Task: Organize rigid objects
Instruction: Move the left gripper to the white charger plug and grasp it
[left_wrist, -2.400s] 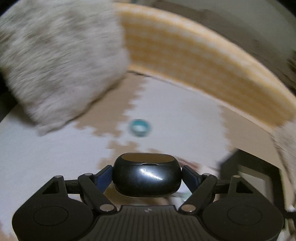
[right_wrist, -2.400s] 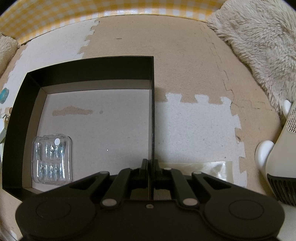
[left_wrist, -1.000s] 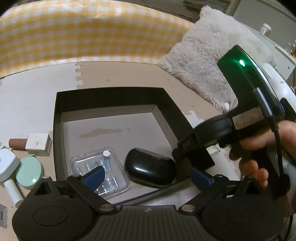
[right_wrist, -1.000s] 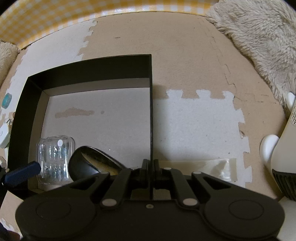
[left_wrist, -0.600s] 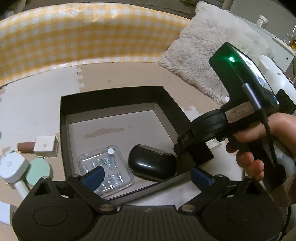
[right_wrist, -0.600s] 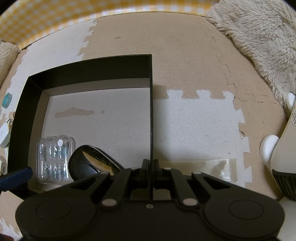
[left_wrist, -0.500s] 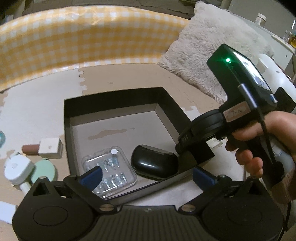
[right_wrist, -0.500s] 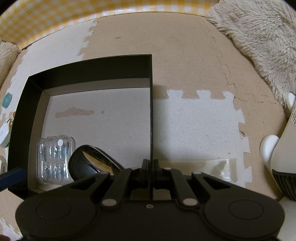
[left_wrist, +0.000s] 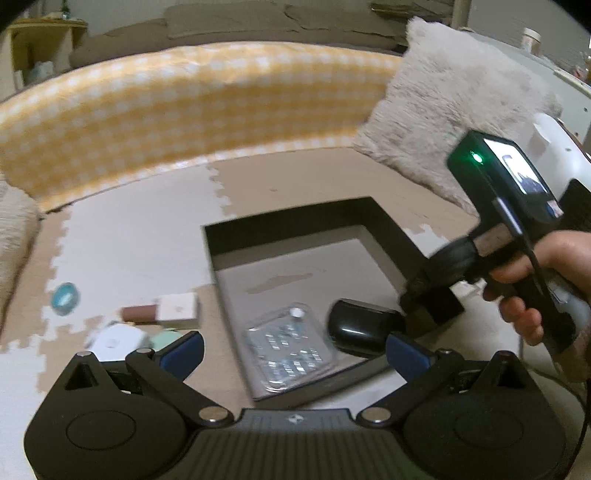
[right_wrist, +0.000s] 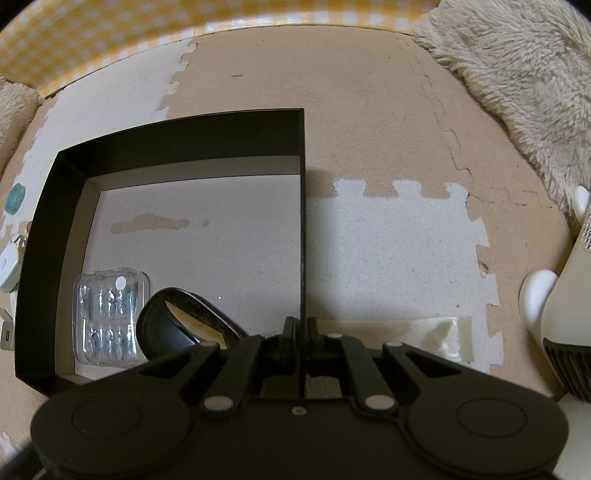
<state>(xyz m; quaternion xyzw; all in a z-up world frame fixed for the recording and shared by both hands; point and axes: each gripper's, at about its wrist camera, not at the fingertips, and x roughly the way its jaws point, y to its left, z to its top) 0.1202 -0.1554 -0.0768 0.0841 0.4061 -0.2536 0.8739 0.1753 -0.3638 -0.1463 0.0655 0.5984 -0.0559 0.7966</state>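
Steadying the black box (right_wrist: 177, 136), our right gripper (right_wrist: 301, 328) pinches its right wall while our left gripper (left_wrist: 293, 349) hovers wide open and empty near the loose items.

A yellow-and-white checked cushion (left_wrist: 177, 122) curves along the far edge of the foam puzzle mat (right_wrist: 369, 122), whose tan and pale tiles interlock. A shaggy grey pillow (left_wrist: 454, 110) leans at the right end of the cushion, and a strip of clear tape (right_wrist: 424, 338) lies on a pale tile near a white appliance (right_wrist: 565, 295)
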